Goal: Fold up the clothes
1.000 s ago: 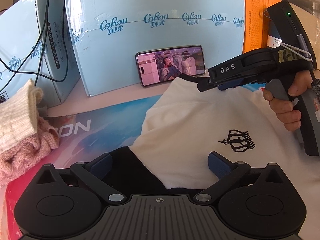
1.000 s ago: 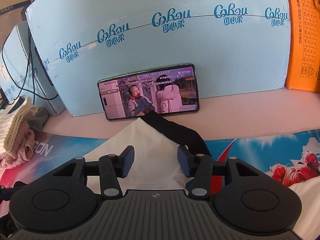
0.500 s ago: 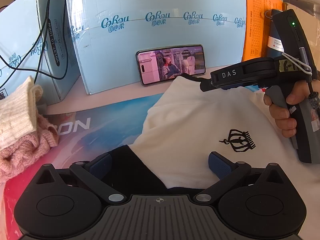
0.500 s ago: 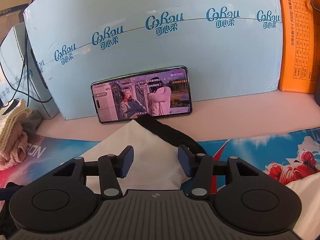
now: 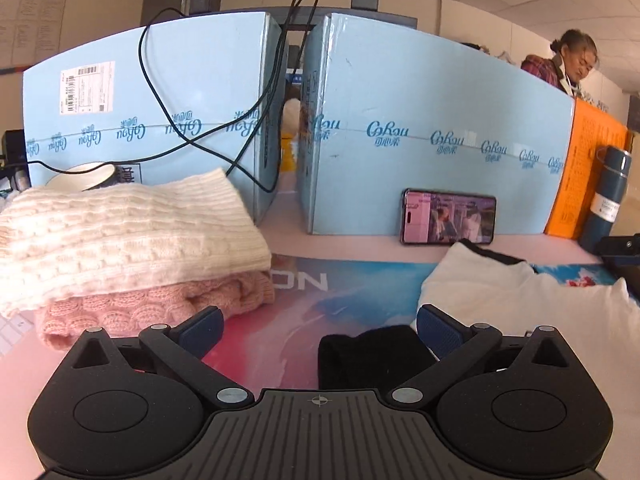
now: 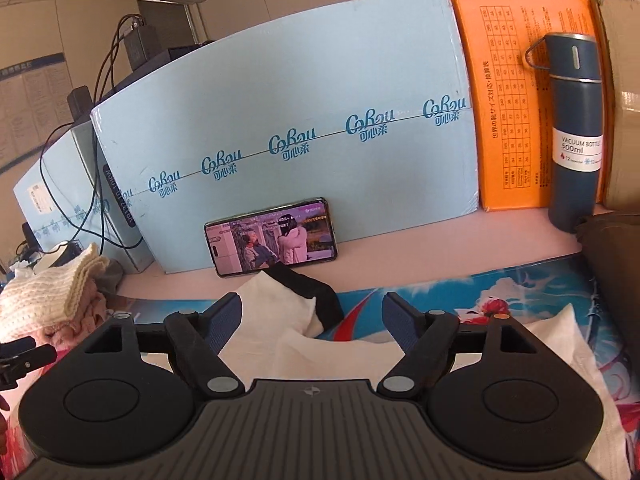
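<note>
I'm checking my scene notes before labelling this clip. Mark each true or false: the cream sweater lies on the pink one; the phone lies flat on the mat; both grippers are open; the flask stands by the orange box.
1. The cream sweater lies on the pink sweater. True.
2. The phone lies flat on the mat. False: it leans on edge against the blue box.
3. The left gripper and right gripper are both open. True: the right's jaws have just been opening, nothing pinched.
4. The flask stands by the orange box. True.

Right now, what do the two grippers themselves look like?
Both match: the left gripper and right gripper each have a black ribbed body with a small crosshair mark, two round black discs, black linkage arms with silver pivot pins, and blue textured pads on the fingers. No cables or sleeves show.
</note>
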A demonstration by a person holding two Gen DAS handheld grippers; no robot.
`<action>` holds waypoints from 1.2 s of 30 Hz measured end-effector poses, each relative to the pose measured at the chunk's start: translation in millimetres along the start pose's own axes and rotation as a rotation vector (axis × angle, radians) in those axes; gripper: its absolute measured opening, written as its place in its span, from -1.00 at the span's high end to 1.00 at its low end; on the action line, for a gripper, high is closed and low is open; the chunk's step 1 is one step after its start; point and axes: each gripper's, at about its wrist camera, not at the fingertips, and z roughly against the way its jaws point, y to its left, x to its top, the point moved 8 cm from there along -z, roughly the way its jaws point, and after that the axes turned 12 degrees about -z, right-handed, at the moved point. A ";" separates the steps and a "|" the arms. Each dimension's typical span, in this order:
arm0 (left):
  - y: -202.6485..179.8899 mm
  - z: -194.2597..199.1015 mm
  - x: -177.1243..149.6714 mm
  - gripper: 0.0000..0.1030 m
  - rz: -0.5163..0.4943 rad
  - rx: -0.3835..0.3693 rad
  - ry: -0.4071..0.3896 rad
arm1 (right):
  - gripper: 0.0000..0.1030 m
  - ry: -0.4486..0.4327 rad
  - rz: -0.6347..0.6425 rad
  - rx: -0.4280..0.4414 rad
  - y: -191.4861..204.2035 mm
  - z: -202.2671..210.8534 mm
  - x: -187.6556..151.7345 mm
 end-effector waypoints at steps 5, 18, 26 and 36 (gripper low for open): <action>4.4 35.5 -16.6 -1.00 -0.048 0.076 -0.047 | -0.57 -0.012 0.120 -0.037 -12.1 55.0 -37.3; -135.5 145.7 -39.6 -1.00 -0.413 -0.202 -0.335 | -0.80 0.044 0.394 0.140 9.3 146.4 -145.4; -170.4 156.4 -64.3 -1.00 -0.423 -0.269 -0.296 | -0.82 0.111 0.537 0.228 18.7 180.5 -186.7; -180.5 158.1 -73.2 -1.00 -0.375 -0.287 -0.275 | -0.81 0.147 0.761 0.244 25.5 198.2 -227.8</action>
